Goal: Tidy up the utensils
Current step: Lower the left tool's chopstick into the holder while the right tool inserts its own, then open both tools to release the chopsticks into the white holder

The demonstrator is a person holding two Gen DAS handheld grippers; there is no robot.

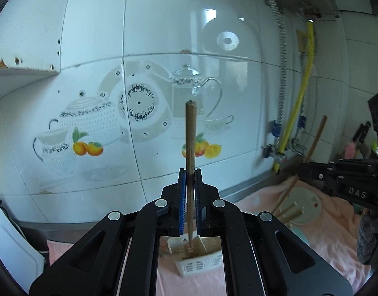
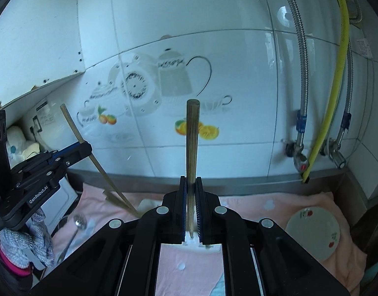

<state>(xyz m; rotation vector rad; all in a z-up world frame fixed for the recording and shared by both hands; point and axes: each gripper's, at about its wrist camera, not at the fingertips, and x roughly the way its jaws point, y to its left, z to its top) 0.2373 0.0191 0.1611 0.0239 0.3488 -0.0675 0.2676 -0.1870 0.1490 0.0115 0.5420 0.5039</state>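
My left gripper (image 1: 190, 172) is shut on a wooden chopstick (image 1: 190, 135) that stands upright between the blue pads. Its lower end hangs over a white slotted utensil holder (image 1: 197, 259) on the pink towel (image 1: 337, 241). My right gripper (image 2: 191, 180) is shut on a second wooden chopstick (image 2: 192, 143), also upright. The left wrist view shows the right gripper (image 1: 300, 170) at the right with its chopstick (image 1: 316, 140) slanting up. The left gripper (image 2: 86, 148) shows at the left of the right wrist view, with its chopstick (image 2: 76, 130) tilted. More chopsticks (image 1: 289, 213) lie on a white plate (image 1: 310, 204).
A metal spoon (image 2: 79, 222) lies on the pink towel (image 2: 263, 204) at the left, and a white plate (image 2: 314, 231) sits at the right. The tiled wall (image 2: 213, 61) with metal hoses (image 2: 301, 86) and a yellow hose (image 2: 334, 103) stands close behind. A grey knit glove (image 2: 26, 246) covers the hand on the left gripper.
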